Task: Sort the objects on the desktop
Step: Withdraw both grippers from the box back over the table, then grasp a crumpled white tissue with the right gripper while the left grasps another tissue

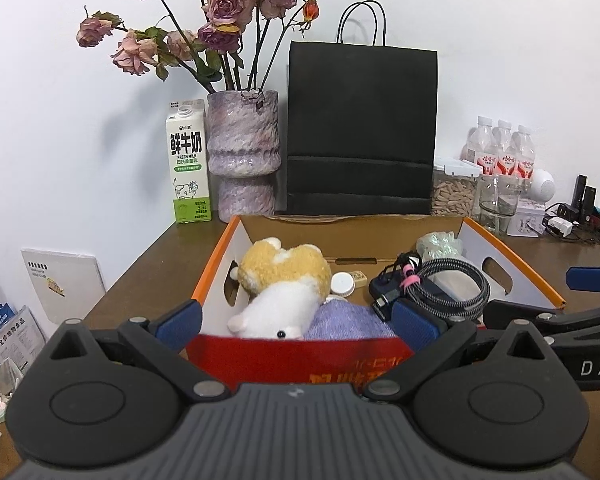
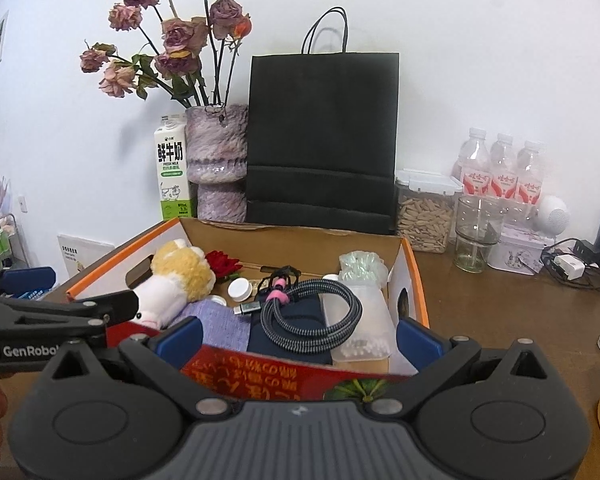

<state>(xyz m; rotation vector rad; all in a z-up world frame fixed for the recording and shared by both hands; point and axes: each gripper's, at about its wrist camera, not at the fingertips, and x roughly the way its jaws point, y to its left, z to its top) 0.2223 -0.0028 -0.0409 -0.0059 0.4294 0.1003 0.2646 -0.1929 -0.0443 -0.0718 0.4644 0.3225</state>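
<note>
Both grippers hung just short of the cardboard box [image 2: 414,280], side by side. Left gripper [image 1: 296,322] stood with its blue pads wide apart and nothing between them, facing the box's red front wall; right gripper [image 2: 298,336] stood equally wide and empty.

Inside the box lay a plush toy [image 1: 280,288] at the left, over a lilac cloth [image 2: 220,322], with a braided cable [image 2: 312,312] coiled on a dark blue item at the right and a clear case [image 2: 364,328] of what looked like cotton swabs beside it.

To my eye the plush would squash and weigh little, so a pinch across its body should hold; the cable, stiff but springy, seemed best taken at its pink tie. The case looked slick and light.

Much was buried: the dark item's kind, what lay under the cloth, and the small white caps' [image 2: 240,289] containers could not be made out.
</note>
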